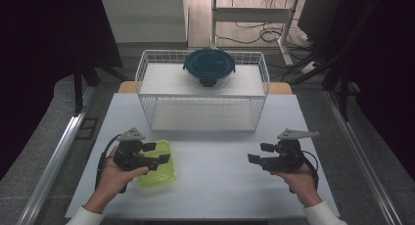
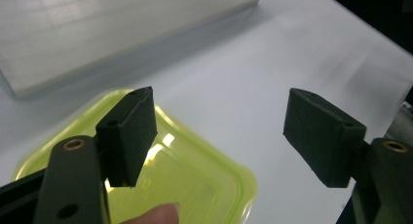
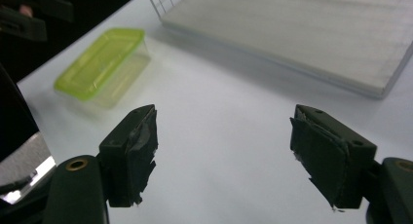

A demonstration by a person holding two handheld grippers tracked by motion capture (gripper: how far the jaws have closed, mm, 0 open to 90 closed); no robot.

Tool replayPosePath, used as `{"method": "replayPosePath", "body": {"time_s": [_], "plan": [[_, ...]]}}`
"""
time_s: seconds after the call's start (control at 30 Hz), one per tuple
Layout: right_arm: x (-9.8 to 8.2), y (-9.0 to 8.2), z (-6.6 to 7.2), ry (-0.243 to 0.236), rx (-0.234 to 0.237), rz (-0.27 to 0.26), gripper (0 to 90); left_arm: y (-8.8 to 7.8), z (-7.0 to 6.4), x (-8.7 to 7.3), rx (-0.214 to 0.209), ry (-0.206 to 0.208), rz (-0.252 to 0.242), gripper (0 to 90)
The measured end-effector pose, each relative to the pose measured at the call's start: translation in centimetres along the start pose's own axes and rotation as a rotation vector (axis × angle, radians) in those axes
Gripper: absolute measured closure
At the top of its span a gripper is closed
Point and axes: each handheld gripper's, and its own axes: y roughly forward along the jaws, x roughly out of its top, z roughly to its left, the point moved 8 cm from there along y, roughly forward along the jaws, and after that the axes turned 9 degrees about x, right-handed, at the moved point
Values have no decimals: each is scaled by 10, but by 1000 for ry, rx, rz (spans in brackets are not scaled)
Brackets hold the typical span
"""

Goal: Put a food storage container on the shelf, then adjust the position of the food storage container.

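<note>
Black foam pads of my left gripper (image 1: 157,153) stand spread wide above the translucent lime-green plastic rectangular container (image 1: 159,165), not touching it; my right gripper (image 1: 260,153) is equally spread over bare white table (image 1: 220,166). From the high view, a dark-lidded round glass bowl (image 1: 209,67) tops the white wire rack (image 1: 203,90). Container's long axis runs toward the rack.
</note>
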Motion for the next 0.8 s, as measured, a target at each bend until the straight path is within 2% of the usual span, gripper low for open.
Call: {"method": "replayPosePath", "body": {"time_s": [0.23,0.37,0.57,0.8], "plan": [[-11,6,-1,-28,-20,49,257,6,5,-20,47,4,39,267],[-12,5,-1,-12,-21,43,235,6,2,-19,38,1,34,250],[-16,6,-1,-22,-32,51,223,6,1,-22,43,16,41,231],[-16,7,1,-31,-24,54,222,3,0,-19,41,35,35,245]]}}
